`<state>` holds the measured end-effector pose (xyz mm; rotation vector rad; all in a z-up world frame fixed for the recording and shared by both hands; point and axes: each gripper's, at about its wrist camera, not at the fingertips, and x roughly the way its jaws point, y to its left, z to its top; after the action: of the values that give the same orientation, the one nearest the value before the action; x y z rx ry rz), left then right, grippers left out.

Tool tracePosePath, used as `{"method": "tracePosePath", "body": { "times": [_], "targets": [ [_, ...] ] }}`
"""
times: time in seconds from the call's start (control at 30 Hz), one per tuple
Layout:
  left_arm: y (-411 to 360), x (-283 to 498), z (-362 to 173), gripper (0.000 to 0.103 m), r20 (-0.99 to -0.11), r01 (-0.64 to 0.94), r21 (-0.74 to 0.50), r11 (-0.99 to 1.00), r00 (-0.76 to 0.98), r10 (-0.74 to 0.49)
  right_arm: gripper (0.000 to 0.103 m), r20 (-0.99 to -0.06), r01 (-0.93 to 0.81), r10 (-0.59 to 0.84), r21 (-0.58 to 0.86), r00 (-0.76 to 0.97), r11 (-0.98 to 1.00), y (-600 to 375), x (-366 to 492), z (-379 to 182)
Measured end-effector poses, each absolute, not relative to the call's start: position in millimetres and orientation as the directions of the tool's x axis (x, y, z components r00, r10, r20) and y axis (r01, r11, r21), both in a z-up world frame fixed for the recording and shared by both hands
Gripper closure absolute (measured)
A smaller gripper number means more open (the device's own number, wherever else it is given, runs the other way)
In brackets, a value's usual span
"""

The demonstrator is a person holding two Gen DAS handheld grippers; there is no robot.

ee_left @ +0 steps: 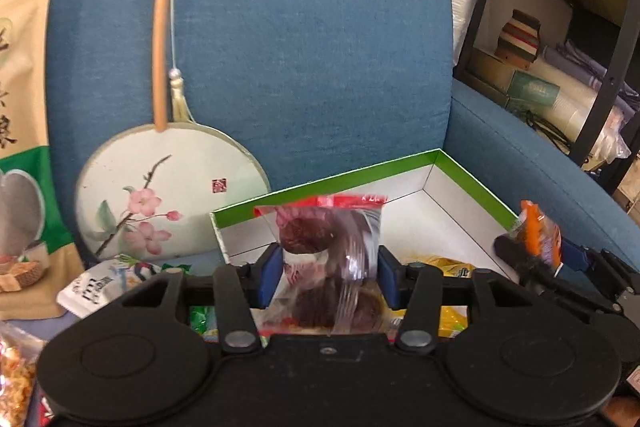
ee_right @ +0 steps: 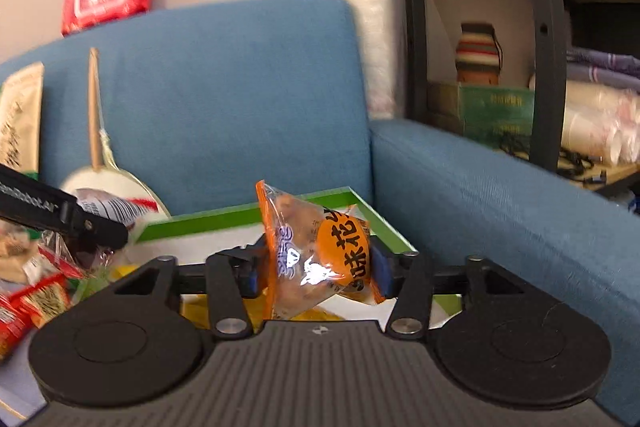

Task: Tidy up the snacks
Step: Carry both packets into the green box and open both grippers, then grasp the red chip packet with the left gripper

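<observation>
A clear packet with a red top band (ee_left: 328, 255), holding dark brown round pieces, stands upright above the near edge of the green-rimmed white box (ee_left: 472, 179), pinched on both sides. An orange-and-clear snack packet (ee_right: 320, 251) printed with black characters hangs tilted over the box's right side, likewise clamped at both ends. Inside the box lies a yellow packet (ee_left: 452, 267), flat on the white floor. Left of the box, a white packet with dark lettering (ee_left: 92, 287) rests flat, and red-and-green packets (ee_right: 36, 303) lie scattered beside it.
</observation>
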<state>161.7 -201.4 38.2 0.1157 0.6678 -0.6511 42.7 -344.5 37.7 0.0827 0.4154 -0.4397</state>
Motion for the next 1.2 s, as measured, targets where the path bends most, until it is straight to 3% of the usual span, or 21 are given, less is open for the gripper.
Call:
{"method": "tracePosePath", "body": {
  "times": [0.03, 0.3, 0.4, 0.6, 0.93, 1.13, 1.2],
  "targets": [
    [-202, 162, 36, 0.0, -0.605, 0.587, -0.103, 0.803, 0.604, -0.519, 0.0, -0.417, 0.428, -0.394, -0.014, 0.819, 0.904, -345, 44, 35],
    [-173, 157, 41, 0.0, -0.579, 0.51, -0.129, 0.851, 0.658, -0.482, 0.0, -0.327, 0.364, -0.38, -0.113, 0.865, 0.925, -313, 23, 46],
    [-153, 143, 44, 0.0, -0.571, 0.496, -0.11, 0.862, 0.678, -0.463, 0.0, -0.33, 0.291, -0.297, -0.07, 0.896, 0.954, -298, 19, 49],
    [-93, 103, 36, 0.0, -0.583, 0.43, -0.048, 0.901, 0.721, -0.375, 0.0, -0.4, 0.054, -0.056, -0.017, 0.915, 0.998, -248, 30, 43],
    [3, 82, 16, 0.0, -0.623, 0.287, -0.031, 0.957, 0.744, -0.243, 0.0, -0.467, -0.159, 0.157, 0.034, 0.87, 0.987, -191, 31, 23],
    [27, 85, 0, 0.0, -0.646, 0.284, -0.021, 0.959, 0.728, -0.229, 0.0, -0.528, -0.233, 0.299, 0.189, 0.795, 0.954, -172, 38, 5],
    [29, 94, -2, 0.0, -0.655, 0.298, -0.048, 0.953, 0.711, -0.255, 0.005, -0.538, -0.239, 0.336, 0.244, 0.773, 0.94, -165, 46, 1]
  ]
}}
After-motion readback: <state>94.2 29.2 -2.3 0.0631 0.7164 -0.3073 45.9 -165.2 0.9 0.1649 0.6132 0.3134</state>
